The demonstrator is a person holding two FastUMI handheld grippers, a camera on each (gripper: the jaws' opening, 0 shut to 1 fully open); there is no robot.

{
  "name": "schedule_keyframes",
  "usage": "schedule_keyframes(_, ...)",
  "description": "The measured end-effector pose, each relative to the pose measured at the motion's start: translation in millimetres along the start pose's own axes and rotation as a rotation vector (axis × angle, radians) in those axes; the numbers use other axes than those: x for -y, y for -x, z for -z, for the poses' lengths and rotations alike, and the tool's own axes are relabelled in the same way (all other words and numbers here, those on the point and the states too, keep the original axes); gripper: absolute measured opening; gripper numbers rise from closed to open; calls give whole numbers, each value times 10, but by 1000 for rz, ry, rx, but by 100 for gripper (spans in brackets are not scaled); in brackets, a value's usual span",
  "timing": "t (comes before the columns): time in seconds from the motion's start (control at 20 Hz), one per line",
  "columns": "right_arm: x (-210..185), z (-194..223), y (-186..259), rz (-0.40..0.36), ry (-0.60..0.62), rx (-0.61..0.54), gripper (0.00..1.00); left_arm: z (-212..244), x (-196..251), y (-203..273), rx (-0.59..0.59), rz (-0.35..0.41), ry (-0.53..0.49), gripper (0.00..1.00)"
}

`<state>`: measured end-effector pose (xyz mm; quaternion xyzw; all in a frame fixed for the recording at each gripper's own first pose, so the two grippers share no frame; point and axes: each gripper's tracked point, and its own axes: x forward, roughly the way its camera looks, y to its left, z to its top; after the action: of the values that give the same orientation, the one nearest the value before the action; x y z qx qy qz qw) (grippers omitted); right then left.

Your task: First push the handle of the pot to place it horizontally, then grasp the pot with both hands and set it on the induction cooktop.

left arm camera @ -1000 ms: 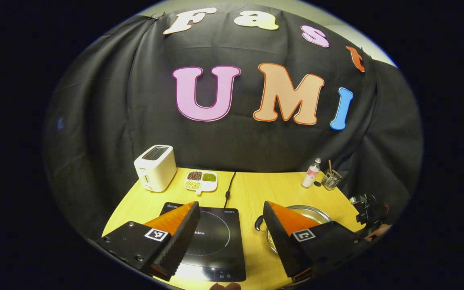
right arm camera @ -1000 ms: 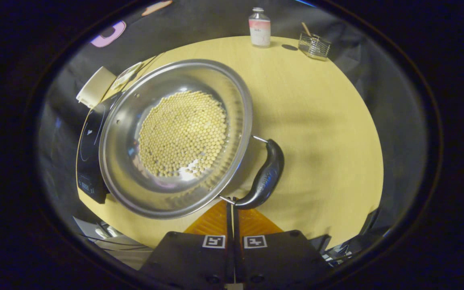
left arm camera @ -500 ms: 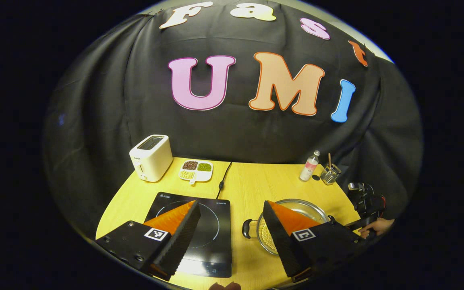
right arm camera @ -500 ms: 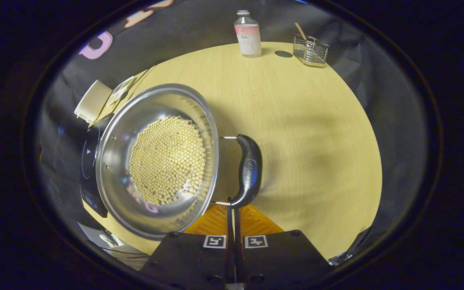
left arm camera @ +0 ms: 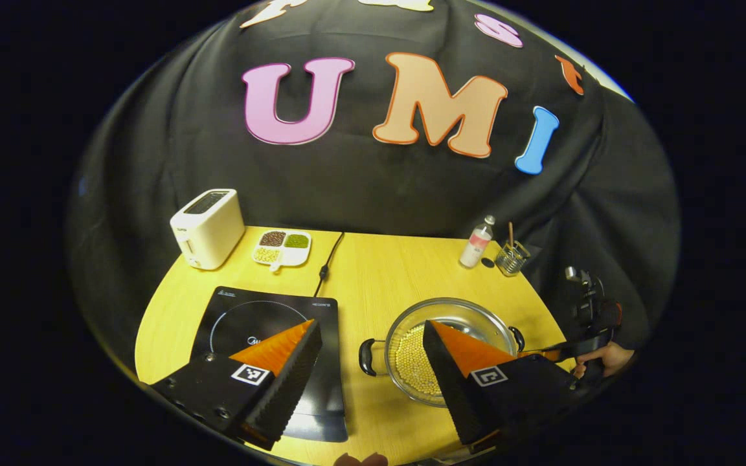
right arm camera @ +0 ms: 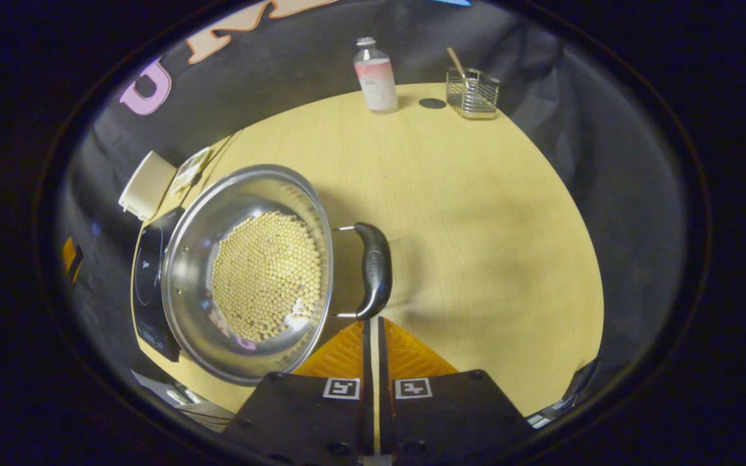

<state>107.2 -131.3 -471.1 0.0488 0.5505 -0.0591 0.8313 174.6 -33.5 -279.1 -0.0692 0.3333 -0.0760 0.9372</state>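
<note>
A steel pot [left arm camera: 457, 309] holding pale beans stands on the yellow table [left arm camera: 386, 278], right of the black induction cooktop [left arm camera: 243, 317]. Its two black handles [left arm camera: 366, 356] point left and right in the left gripper view. My left gripper [left arm camera: 373, 340] hovers open above the table's near edge, its right finger in front of the pot. In the right gripper view the pot [right arm camera: 253, 272] lies to the left and its near handle [right arm camera: 373, 268] runs straight ahead. My right gripper [right arm camera: 374, 321] is shut and empty, its tips at that handle's near end. The cooktop [right arm camera: 148, 278] shows beyond the pot.
A white toaster [left arm camera: 208, 226], a divided dish of beans [left arm camera: 282, 246] and the cooktop's cable [left arm camera: 326, 265] are at the back left. A small bottle [left arm camera: 476, 243] and a wire holder [left arm camera: 512, 259] stand at the back right. A hand [left arm camera: 606, 359] holds the right gripper.
The pot has turned, so its handles now lie left to right. The left gripper has drawn back and up, showing more table. The right gripper stays shut at the handle's end.
</note>
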Motion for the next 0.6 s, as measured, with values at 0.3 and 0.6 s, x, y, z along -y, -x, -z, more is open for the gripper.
schedule_keyframes(0.3, -53, -421, 161, -32, -94, 116, 58, 312, 27, -357, -104, 61, 67, 96)
schedule_keyframes(0.6, -185, -510, -136, -28, -40, 55, 82, 756, 16, -754, -238, 59, 68, 96)
